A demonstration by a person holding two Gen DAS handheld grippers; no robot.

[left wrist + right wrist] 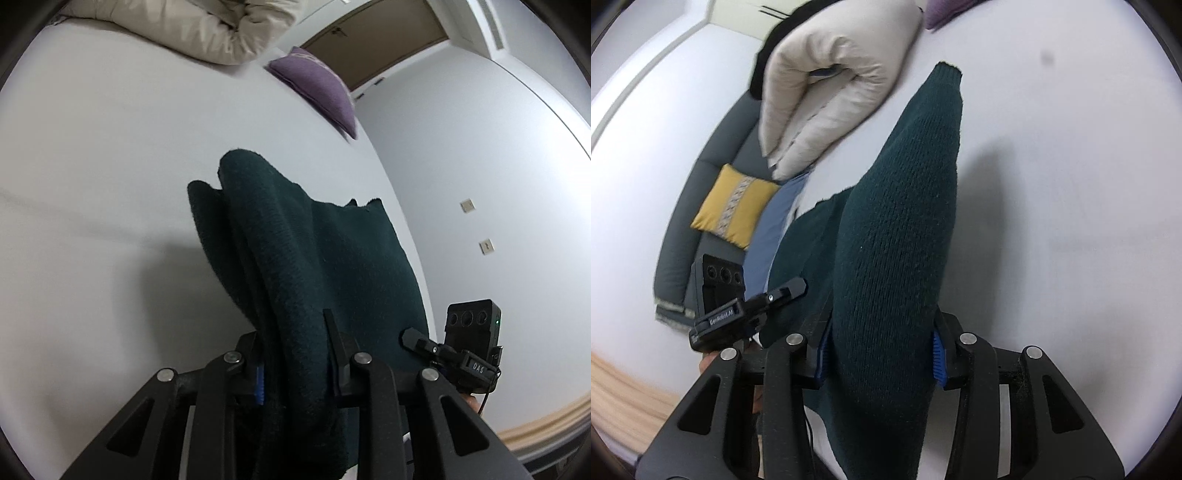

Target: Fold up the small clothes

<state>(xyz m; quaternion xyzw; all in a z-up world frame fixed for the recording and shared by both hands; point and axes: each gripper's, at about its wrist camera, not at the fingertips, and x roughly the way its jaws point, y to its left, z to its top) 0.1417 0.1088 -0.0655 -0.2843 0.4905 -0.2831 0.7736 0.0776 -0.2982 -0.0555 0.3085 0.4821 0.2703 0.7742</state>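
Note:
A dark green knit garment (314, 258) hangs lifted above the white bed, held by both grippers. My left gripper (295, 354) is shut on a thick bunch of it, the knit draped between and over the fingers. In the right wrist view the same garment (901, 221) stretches forward as a long sleeve-like fold. My right gripper (882, 350) is shut on it, blue pads pressing both sides. The other gripper shows in each view, the right one (469, 343) at the garment's far edge and the left one (738, 310) beside the cloth.
The white bed sheet (110, 166) lies beneath. A folded beige duvet (831, 81) and a purple pillow (317, 85) lie at the head of the bed. A grey sofa with a yellow cushion (735, 206) stands beside the bed. A white wall (480, 166) runs along the other side.

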